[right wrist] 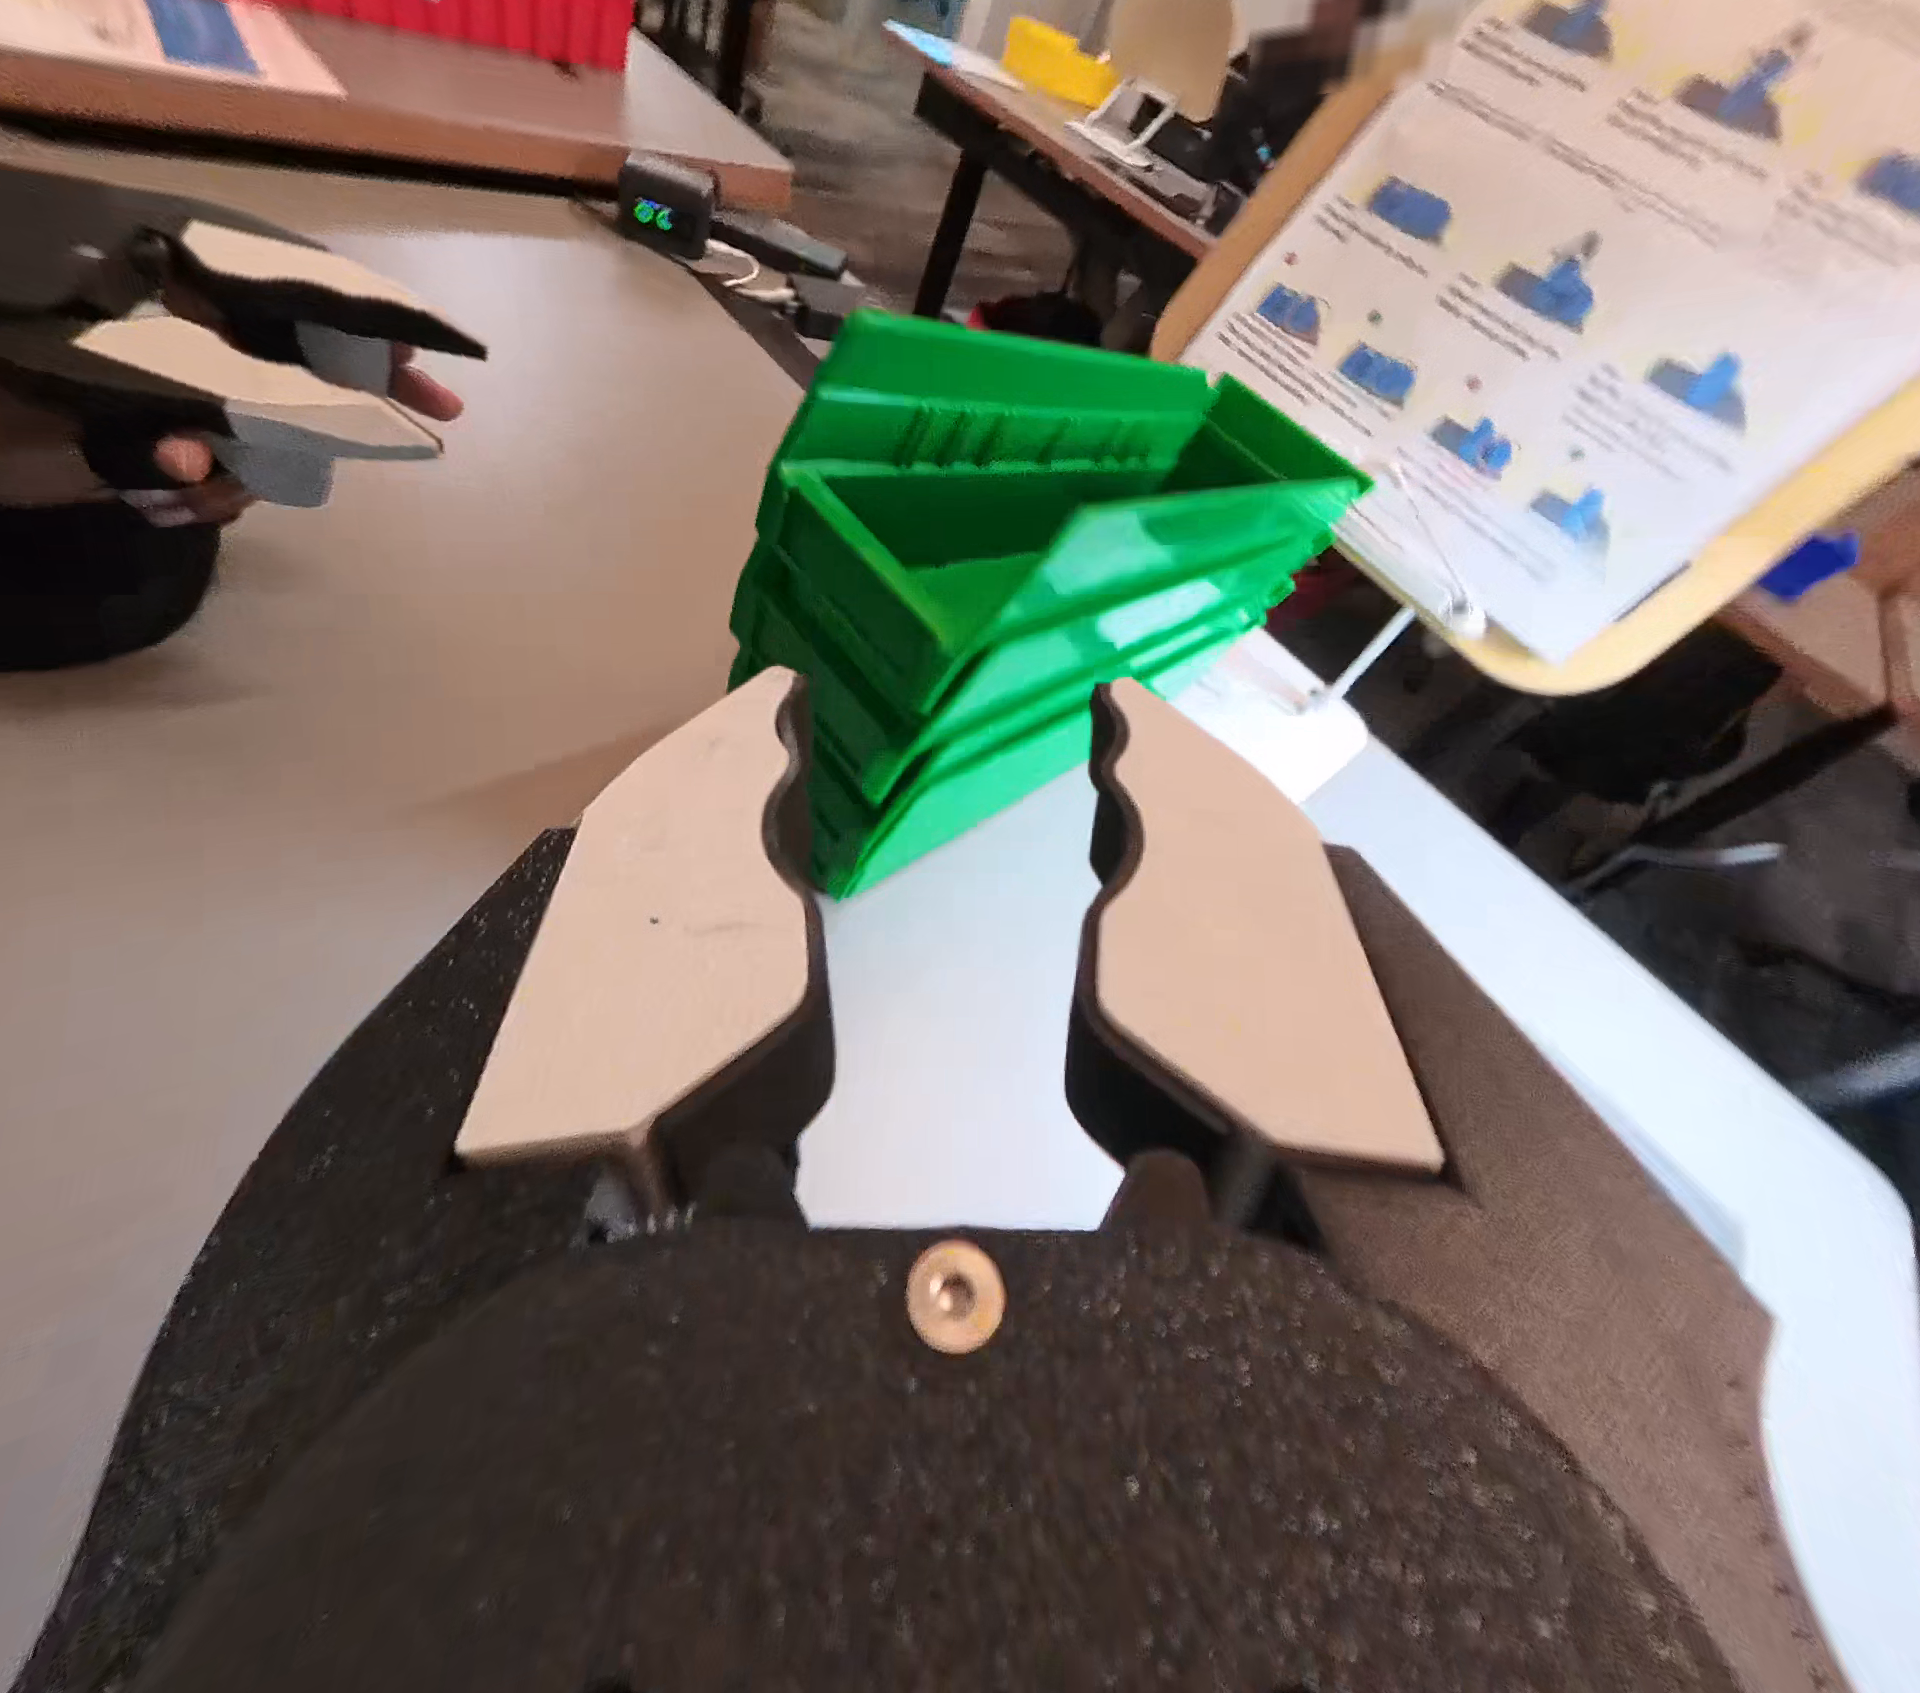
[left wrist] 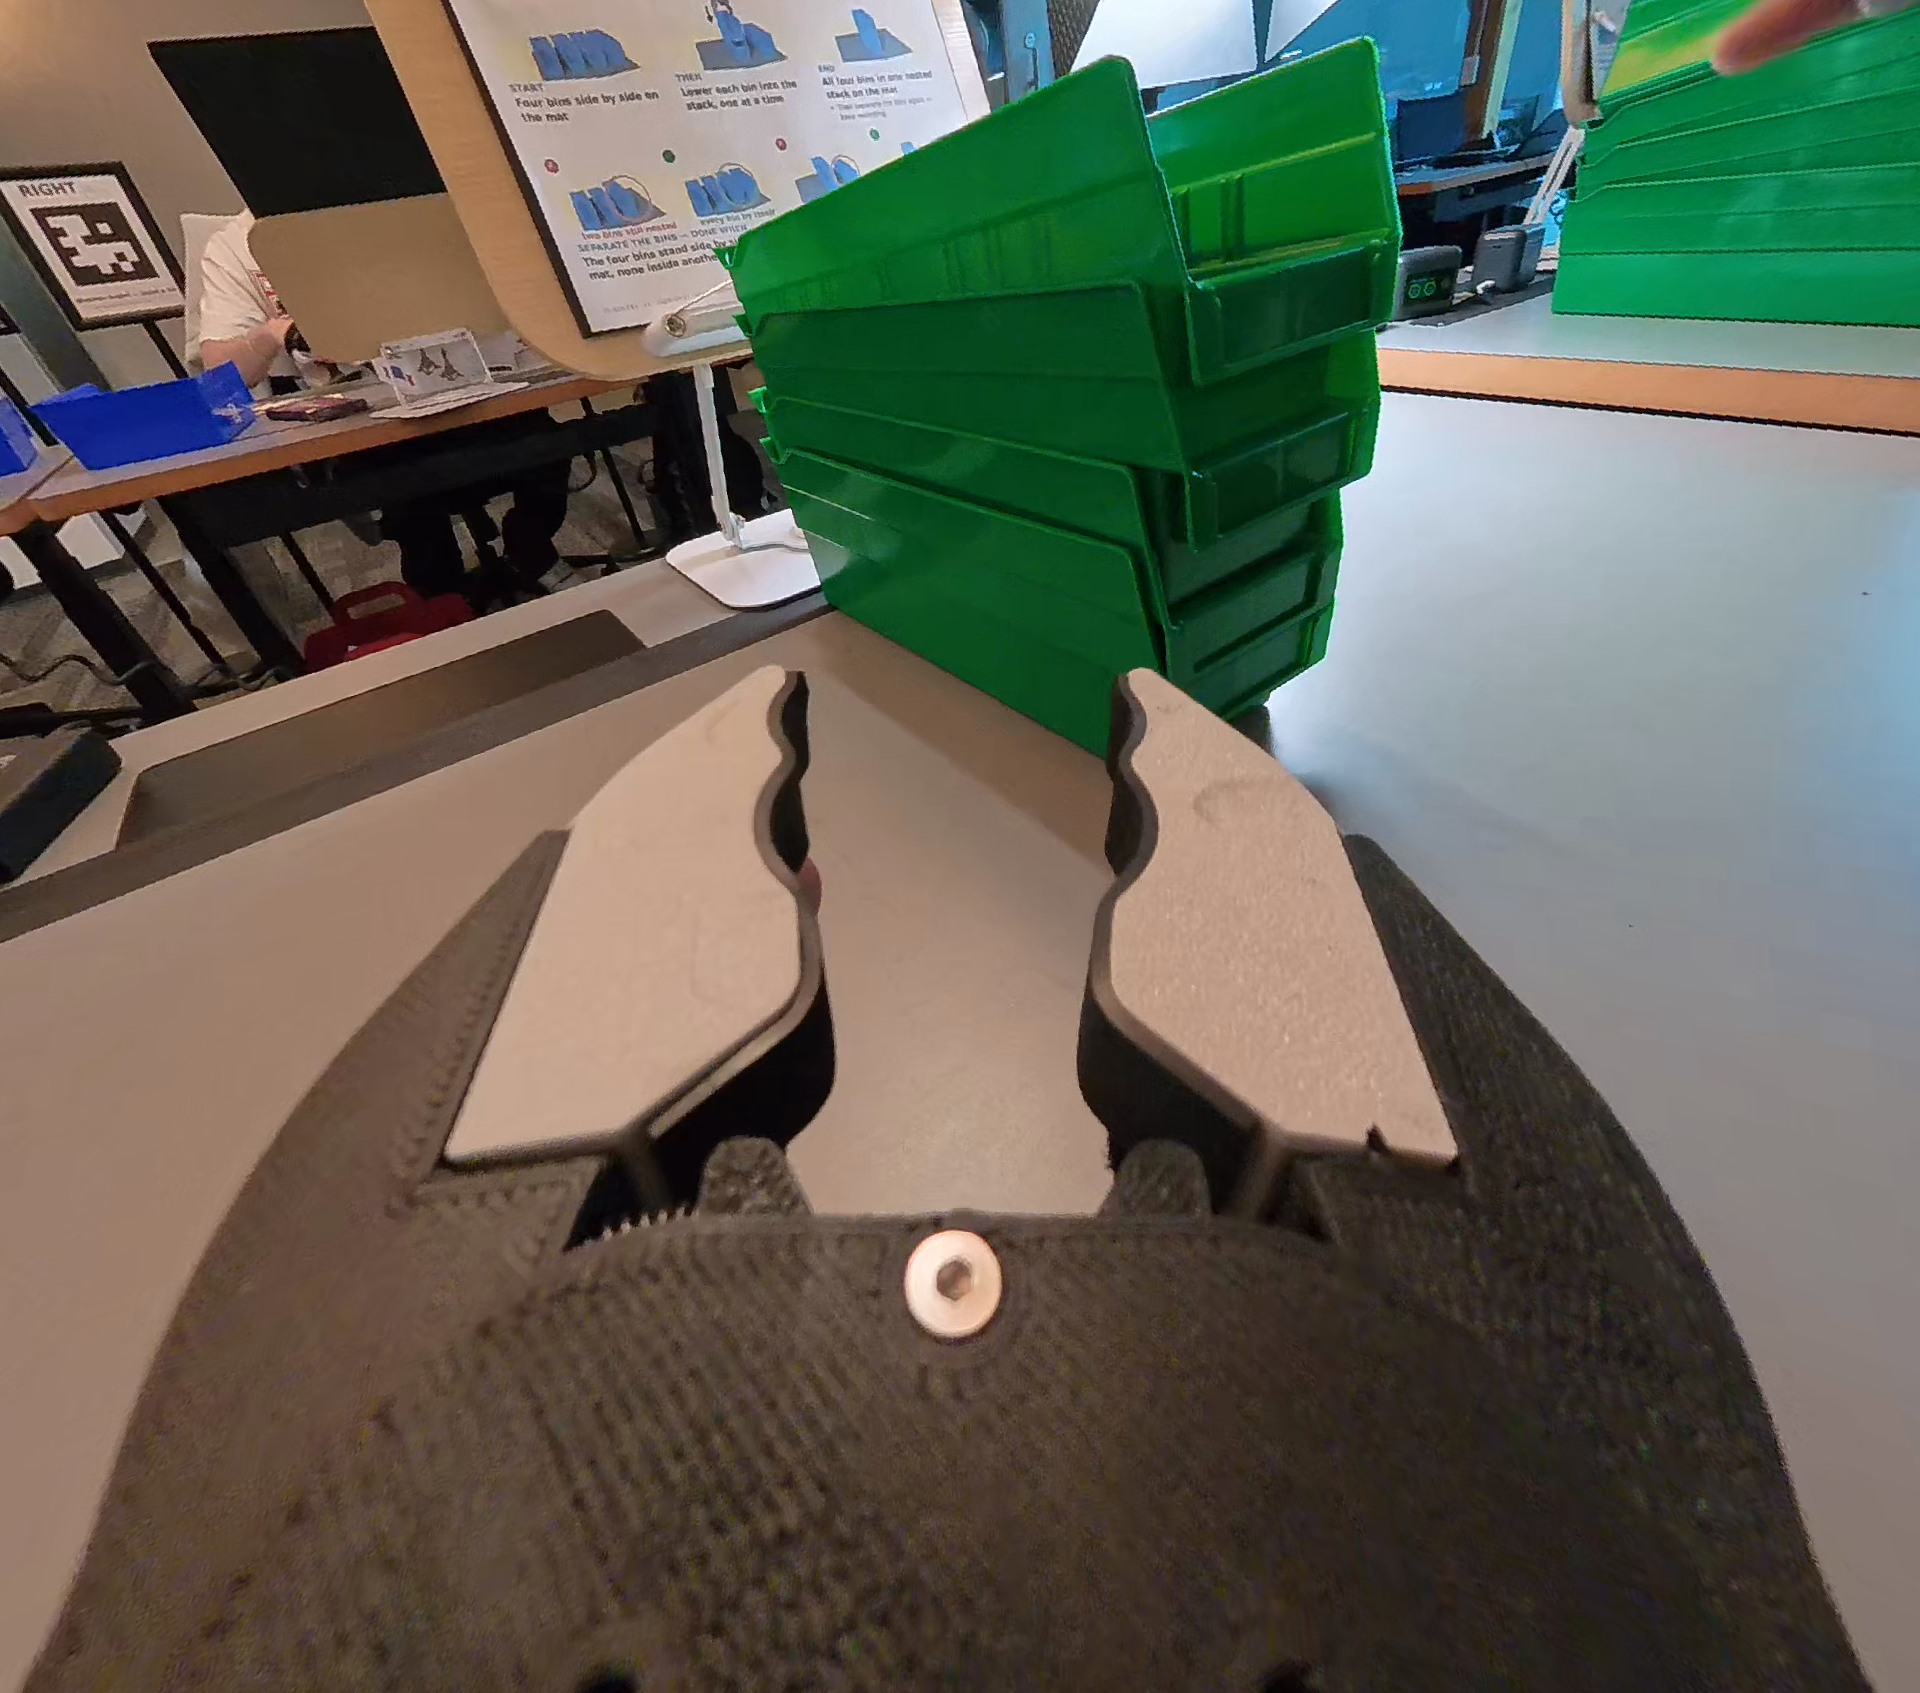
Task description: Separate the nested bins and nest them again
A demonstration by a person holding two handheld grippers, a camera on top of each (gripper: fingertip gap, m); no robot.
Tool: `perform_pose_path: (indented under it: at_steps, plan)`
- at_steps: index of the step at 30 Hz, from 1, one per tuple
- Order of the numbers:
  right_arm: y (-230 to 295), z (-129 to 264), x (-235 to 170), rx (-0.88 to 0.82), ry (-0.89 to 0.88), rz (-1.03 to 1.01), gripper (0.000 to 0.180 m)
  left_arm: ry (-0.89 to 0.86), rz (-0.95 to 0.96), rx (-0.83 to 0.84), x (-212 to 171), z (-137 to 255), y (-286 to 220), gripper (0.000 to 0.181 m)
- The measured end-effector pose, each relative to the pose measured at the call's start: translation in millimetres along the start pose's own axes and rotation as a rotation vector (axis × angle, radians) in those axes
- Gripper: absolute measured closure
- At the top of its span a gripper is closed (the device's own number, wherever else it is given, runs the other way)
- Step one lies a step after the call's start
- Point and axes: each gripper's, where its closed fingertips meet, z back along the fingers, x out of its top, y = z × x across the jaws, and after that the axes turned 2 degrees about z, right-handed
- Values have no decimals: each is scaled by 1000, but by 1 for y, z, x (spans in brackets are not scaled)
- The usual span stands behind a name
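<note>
Evidently light, stiff and slick, the green nested bins [left wrist: 1049, 417] stand stacked on the grey bench [left wrist: 1558, 708], the top bin [right wrist: 1039, 521] tilted. Both the left hand-held gripper [left wrist: 956, 739] and the right hand-held gripper [right wrist: 945, 739] gape empty; the top bin's thin rim looks the best hold.

glossy green plastic bins [left wrist: 1049, 438]

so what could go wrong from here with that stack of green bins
1. The top bin sits tilted and askew on the stack of green bins, so a nudge from either gripper might tip it off.
2. The bins look tightly nested; lifting the top one by its rim could drag the next one up too.
3. The instruction sheet stand sits close behind the stack, so a swinging bin could knock it.
</note>
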Motion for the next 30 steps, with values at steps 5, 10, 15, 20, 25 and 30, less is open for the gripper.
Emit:
perform_pose_path:
  at_steps: [5,10,15,20,25,30]
  plan:
    - [6,31,-66,-74,-33,-151,121,30,1,-7,-8,-5,-5,125]
    - [13,42,-105,-124,-79,-179,120,59,-11,-11,-16,-9,-11,122]
    - [19,35,-133,-106,-96,-258,117,73,-10,-4,-22,-11,-13,119]
    - [20,34,-134,-92,-116,-274,114,73,-10,2,-22,-12,-12,118]
    - [15,38,-133,-109,-143,-288,113,39,-5,24,-14,-6,-4,118]
    - [12,37,-135,-116,-145,-283,114,33,-43,42,-12,-5,2,116]
